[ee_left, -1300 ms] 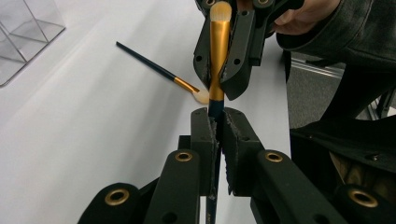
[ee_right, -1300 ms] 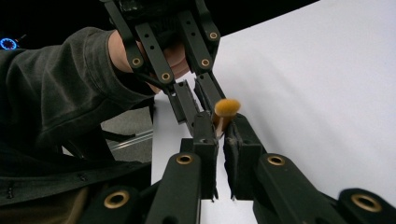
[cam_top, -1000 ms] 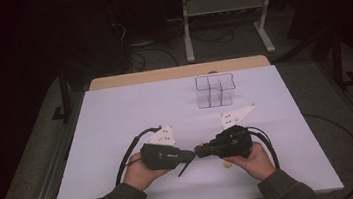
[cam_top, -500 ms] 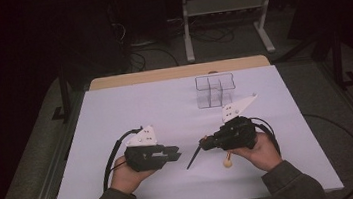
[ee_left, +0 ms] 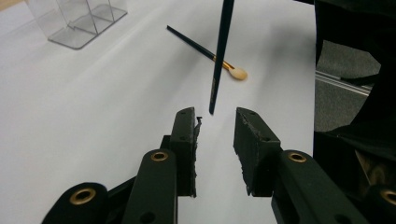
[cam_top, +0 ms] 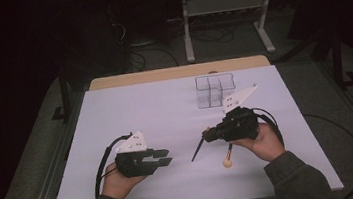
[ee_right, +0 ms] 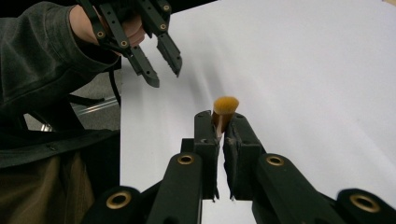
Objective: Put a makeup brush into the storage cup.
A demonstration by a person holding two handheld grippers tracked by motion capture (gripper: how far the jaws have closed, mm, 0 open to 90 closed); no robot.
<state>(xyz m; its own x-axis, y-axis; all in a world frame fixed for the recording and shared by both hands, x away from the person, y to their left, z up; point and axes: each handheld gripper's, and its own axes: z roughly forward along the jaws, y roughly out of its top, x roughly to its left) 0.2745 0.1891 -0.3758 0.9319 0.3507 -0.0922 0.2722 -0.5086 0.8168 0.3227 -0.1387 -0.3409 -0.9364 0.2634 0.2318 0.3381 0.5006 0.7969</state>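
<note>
My right gripper [cam_top: 207, 135] [ee_right: 220, 116] is shut on a makeup brush [cam_top: 198, 150] just below its tan bristle head [ee_right: 225, 105], a little above the table. The dark handle slants down to the left and hangs in front of my left gripper [ee_left: 215, 114]. That left gripper [cam_top: 165, 157] [ee_right: 166, 78] sits apart at the left; its jaws have just been opening and nothing is between them. A second brush [cam_top: 228, 155] [ee_left: 201, 46] lies on the white sheet under my right hand, its pale head [ee_left: 238, 73] towards the front.
A clear plastic organizer [cam_top: 213, 90] [ee_left: 77, 18] with several compartments stands at the back of the white table cover [cam_top: 165, 111]. The wooden table edge [cam_top: 176, 73] runs behind it. A metal stand [cam_top: 225, 18] and cables lie on the floor beyond.
My left gripper has drawn away to the left from the right gripper and its jaws have spread. The right gripper has lifted slightly with the brush. The second brush now shows on the sheet.
</note>
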